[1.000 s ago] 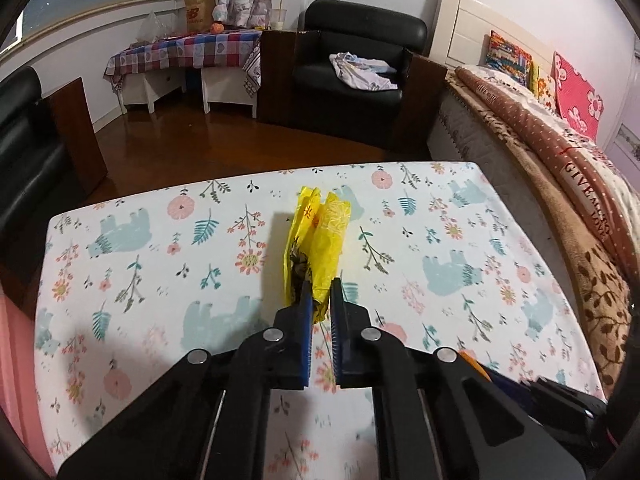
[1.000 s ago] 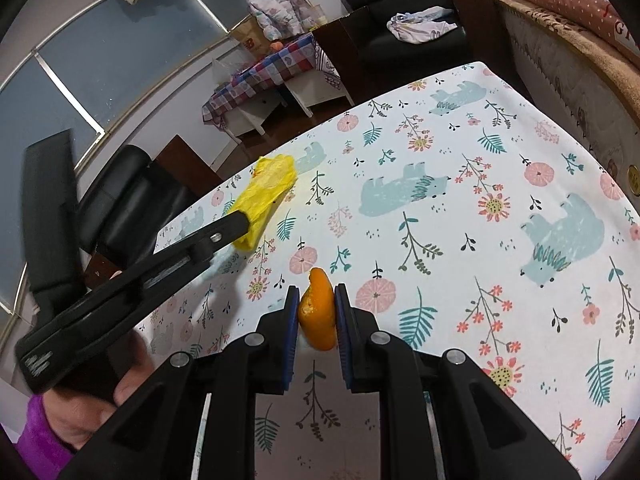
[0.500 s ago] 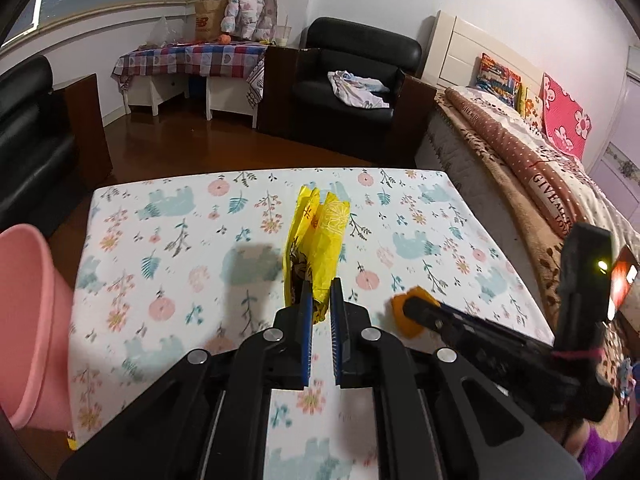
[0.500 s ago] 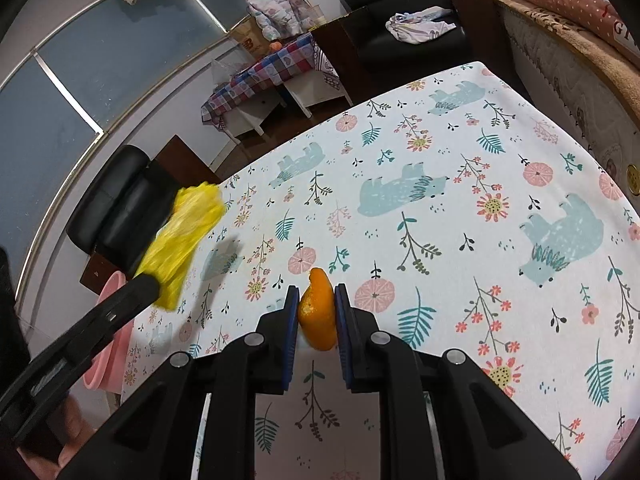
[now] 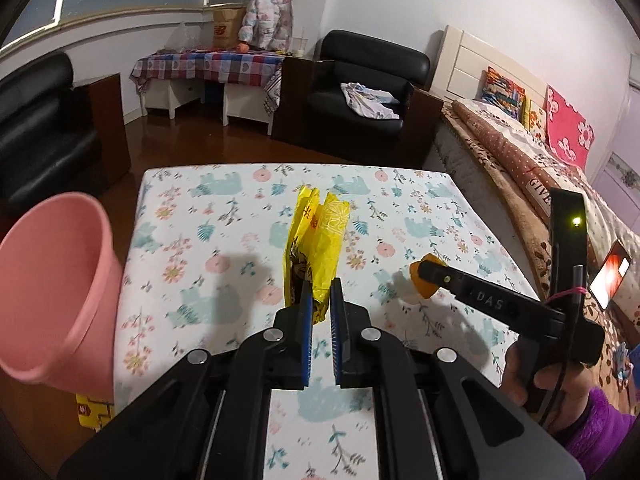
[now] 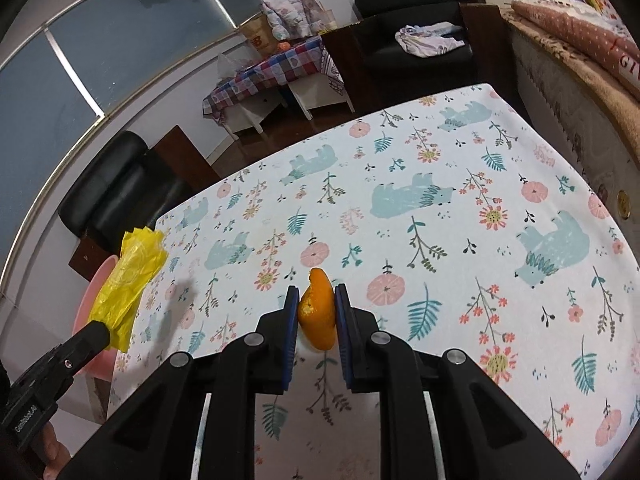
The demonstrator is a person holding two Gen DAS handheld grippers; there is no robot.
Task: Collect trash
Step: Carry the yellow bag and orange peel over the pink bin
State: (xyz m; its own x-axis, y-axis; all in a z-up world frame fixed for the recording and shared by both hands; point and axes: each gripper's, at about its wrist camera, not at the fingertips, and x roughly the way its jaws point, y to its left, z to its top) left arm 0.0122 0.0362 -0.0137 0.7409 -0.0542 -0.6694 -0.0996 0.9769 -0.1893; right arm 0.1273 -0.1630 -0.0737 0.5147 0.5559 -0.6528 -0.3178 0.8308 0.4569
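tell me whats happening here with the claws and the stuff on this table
A person is clearing trash with a handheld claw in each hand. The left claw is shut on a crumpled yellow wrapper, held up near the pink bin at the table's left edge. The right claw is shut on a piece of orange peel, held above the floral tablecloth. Neither piece is in the bin yet.

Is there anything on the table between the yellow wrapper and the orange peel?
No. In the left wrist view, only bare flowered tablecloth and shadows lie between the yellow wrapper and the orange peel.
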